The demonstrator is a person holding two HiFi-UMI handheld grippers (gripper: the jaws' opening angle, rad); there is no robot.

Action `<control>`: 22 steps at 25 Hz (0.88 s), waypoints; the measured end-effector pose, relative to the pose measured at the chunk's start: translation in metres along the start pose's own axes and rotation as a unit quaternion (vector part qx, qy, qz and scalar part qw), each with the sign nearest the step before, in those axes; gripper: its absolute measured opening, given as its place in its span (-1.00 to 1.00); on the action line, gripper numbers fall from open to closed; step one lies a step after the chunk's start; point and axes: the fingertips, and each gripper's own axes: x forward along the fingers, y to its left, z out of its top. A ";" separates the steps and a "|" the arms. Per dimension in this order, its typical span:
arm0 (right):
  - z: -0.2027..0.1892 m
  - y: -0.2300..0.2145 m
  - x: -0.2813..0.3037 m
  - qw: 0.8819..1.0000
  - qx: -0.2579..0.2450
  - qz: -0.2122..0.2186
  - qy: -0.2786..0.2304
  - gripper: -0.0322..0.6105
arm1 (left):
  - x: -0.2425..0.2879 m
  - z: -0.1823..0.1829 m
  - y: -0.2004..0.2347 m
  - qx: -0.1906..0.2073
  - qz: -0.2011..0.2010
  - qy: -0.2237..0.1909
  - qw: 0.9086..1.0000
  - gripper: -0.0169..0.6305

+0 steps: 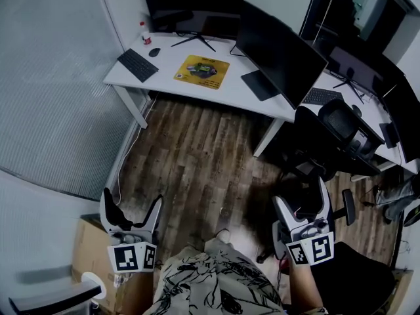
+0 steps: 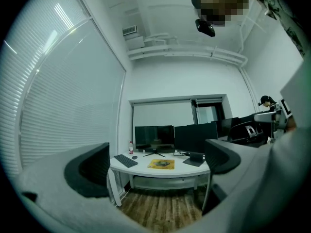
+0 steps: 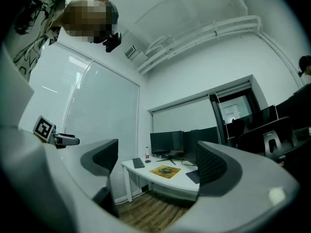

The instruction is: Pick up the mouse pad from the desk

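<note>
Jaws of both grippers stand wide apart with nothing between them. The left gripper (image 1: 132, 199) and the right gripper (image 1: 300, 199) are held low in the head view, above the wooden floor (image 1: 197, 169) and well apart from the desk (image 1: 167, 61).

The mouse pad (image 1: 201, 71), yellow with a dark printed picture, lies flat on the white desk near its front edge; neither gripper touches it. To its left lie a dark mouse (image 1: 154, 52) and a black keyboard (image 1: 138, 64), the keyboard set at an angle. A small bottle (image 1: 144, 37) with a red cap stands at the far left corner. Behind the mouse pad stands a dark monitor (image 1: 193, 13) on a splayed foot. To the right a second monitor (image 1: 279, 52) stands at an angle. A black office chair (image 1: 335, 133) stands right of the desk.
</note>
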 end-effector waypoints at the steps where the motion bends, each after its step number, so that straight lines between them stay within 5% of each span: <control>1: -0.001 -0.004 0.001 1.000 0.002 0.002 0.000 0.66 | 0.002 -0.001 -0.004 0.002 0.003 0.002 1.000 0.91; 11: -0.018 -0.027 0.009 1.000 0.006 0.012 0.013 0.70 | 0.021 -0.009 -0.027 0.015 0.003 0.017 1.000 0.91; 22: -0.021 -0.031 0.062 1.000 0.002 0.015 0.005 0.77 | 0.069 -0.014 -0.004 0.000 0.005 0.004 1.000 0.91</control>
